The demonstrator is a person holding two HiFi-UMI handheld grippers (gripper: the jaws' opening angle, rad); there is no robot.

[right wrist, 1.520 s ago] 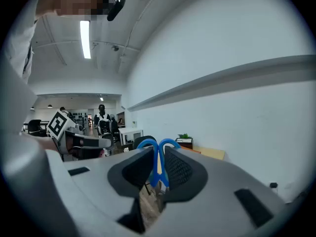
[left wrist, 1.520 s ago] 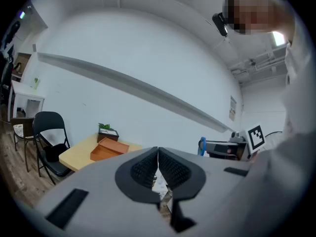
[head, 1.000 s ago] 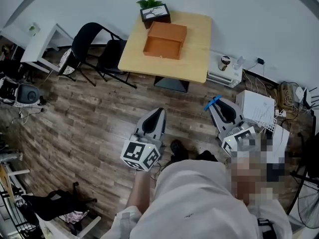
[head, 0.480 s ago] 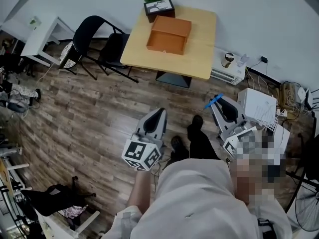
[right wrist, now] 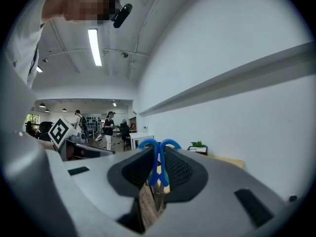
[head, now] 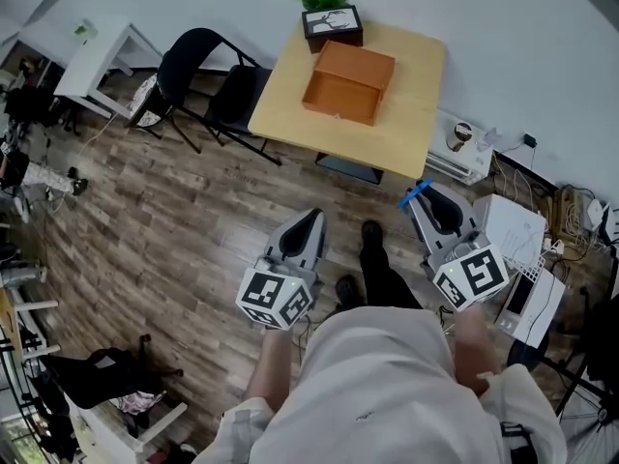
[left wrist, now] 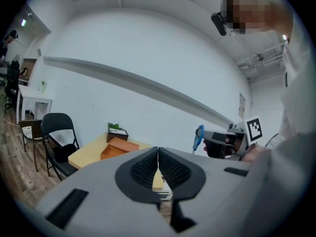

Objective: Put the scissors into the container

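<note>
The blue-handled scissors stick up between the jaws of my right gripper, which is shut on them. In the head view the scissors show as a blue bar at the tip of the right gripper, held over the wooden floor. My left gripper is shut with nothing in it; its jaws meet in the left gripper view. The container, an orange open box, rests on the light wooden table ahead. The box also appears in the left gripper view.
A potted plant in a dark box stands behind the container. Two black folding chairs stand left of the table. A white desk is at far left. White boxes and cables crowd the floor at right.
The table and container have shifted right and slightly nearer in the head view as the person steps forward. Both grippers keep their pose; the scissors stay gripped.
</note>
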